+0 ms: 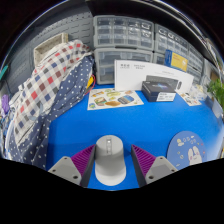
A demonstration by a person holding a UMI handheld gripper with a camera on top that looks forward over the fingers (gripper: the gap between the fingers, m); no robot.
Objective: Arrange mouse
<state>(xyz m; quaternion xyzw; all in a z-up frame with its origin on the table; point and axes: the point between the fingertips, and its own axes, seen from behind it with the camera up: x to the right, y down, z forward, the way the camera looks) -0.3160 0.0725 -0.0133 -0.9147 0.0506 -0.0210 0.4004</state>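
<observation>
A light grey computer mouse (110,161) lies on the blue mat (150,122), its wheel end pointing away from me. My gripper (112,149) straddles it, and the purple pads (84,160) stand on either side of the mouse body. A thin strip of blue shows between each pad and the mouse, so the fingers are open and the mouse rests on the mat between them. The near end of the mouse is hidden below the fingers.
A person in a plaid shirt (48,92) sits at the left of the mat. Beyond the mouse lie a printed sheet (113,98), a white box (136,74), a black device (157,88) and a round disc (187,148). Storage drawers (124,35) line the back.
</observation>
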